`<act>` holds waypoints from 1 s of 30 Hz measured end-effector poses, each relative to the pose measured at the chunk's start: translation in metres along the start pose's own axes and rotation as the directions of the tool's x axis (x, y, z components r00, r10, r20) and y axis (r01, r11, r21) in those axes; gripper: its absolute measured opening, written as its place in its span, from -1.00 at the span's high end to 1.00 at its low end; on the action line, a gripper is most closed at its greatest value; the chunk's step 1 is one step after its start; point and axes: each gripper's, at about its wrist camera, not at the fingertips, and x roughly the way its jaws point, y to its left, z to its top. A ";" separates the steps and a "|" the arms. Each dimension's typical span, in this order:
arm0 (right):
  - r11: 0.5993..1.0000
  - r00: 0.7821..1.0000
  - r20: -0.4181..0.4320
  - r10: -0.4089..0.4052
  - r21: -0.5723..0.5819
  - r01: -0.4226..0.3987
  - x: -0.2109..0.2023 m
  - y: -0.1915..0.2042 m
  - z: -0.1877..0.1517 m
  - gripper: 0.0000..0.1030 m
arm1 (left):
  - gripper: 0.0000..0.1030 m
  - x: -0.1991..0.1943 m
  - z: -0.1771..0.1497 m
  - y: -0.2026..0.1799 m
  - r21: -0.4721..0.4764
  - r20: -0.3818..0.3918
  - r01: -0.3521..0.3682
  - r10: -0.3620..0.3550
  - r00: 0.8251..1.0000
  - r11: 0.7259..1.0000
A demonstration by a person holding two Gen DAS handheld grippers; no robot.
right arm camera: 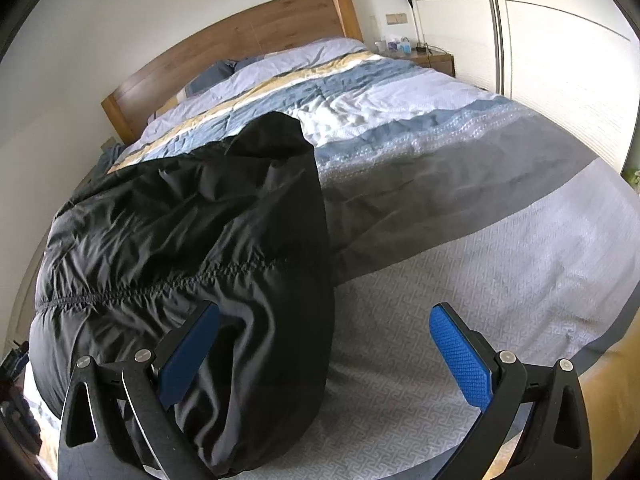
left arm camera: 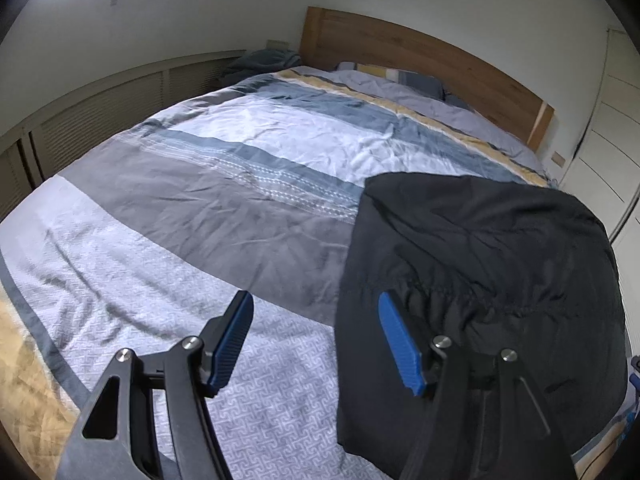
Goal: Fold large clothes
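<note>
A black jacket-like garment [left arm camera: 480,272] lies folded on the striped duvet [left arm camera: 224,184], with a gathered elastic seam across it. In the left wrist view it fills the right side. My left gripper [left arm camera: 315,300] hovers open over its left edge, the right pad [left arm camera: 400,344] above the black cloth and the left pad [left arm camera: 234,344] above the duvet. In the right wrist view the garment [right arm camera: 180,232] fills the left side. My right gripper [right arm camera: 325,311] is open above its right edge, one pad [right arm camera: 188,352] over the cloth and the other [right arm camera: 460,356] over the duvet [right arm camera: 460,208]. Neither gripper holds anything.
A wooden headboard [left arm camera: 420,60] and pillows [right arm camera: 304,52] close the far end of the bed. Louvered cabinets [left arm camera: 100,108] run along one side, white wardrobe doors [right arm camera: 560,60] and a nightstand [right arm camera: 436,58] with small items along the other. Wood floor [left arm camera: 24,380] shows past the foot.
</note>
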 end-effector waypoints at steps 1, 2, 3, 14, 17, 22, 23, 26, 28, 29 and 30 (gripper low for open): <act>1.000 1.000 -0.005 0.003 0.001 -0.003 0.002 0.001 0.000 -0.99 | -0.23 0.002 -0.001 -0.001 0.006 -0.001 0.004 -0.004 1.000 1.000; 1.000 1.000 -0.009 0.006 0.002 -0.006 0.003 0.002 0.000 -0.99 | -0.23 0.003 -0.001 -0.003 0.013 -0.002 0.008 -0.008 1.000 1.000; 1.000 1.000 -0.013 0.009 0.002 -0.009 0.004 0.004 0.000 -0.99 | -0.23 0.005 -0.002 -0.005 0.019 -0.006 0.017 -0.017 1.000 1.000; 0.998 0.993 -0.098 0.062 0.007 -0.061 0.035 0.021 0.002 -0.99 | -0.24 0.025 -0.005 -0.021 0.064 -0.034 0.082 -0.080 0.996 0.995; 0.997 0.988 -0.129 0.080 0.015 -0.078 0.046 0.023 0.000 -0.99 | -0.24 0.030 -0.004 -0.022 0.068 -0.039 0.086 -0.083 0.996 0.994; 0.992 0.979 -0.163 0.121 0.047 -0.115 0.063 0.020 -0.003 -0.99 | -0.24 0.040 -0.002 -0.025 0.074 -0.057 0.096 -0.092 0.994 0.993; 0.991 0.977 -0.167 0.129 0.055 -0.121 0.066 0.019 -0.004 -0.99 | -0.24 0.043 -0.002 -0.025 0.074 -0.061 0.098 -0.094 0.994 0.992; 0.987 0.972 -0.179 0.155 0.077 -0.143 0.073 0.015 -0.004 -0.99 | -0.24 0.048 -0.002 -0.027 0.072 -0.068 0.104 -0.100 0.993 0.992; 0.985 0.968 -0.186 0.166 0.084 -0.153 0.077 0.013 -0.003 -0.99 | -0.24 0.051 -0.002 -0.027 0.066 -0.074 0.113 -0.108 0.991 0.991; 0.984 0.967 -0.189 0.171 0.087 -0.157 0.078 0.012 -0.003 -0.99 | -0.25 0.052 -0.002 -0.027 0.064 -0.078 0.117 -0.112 0.991 0.991; 0.982 0.965 -0.193 0.178 0.092 -0.163 0.080 0.012 -0.004 -0.99 | -0.25 0.055 -0.002 -0.027 0.061 -0.083 0.122 -0.117 0.990 0.991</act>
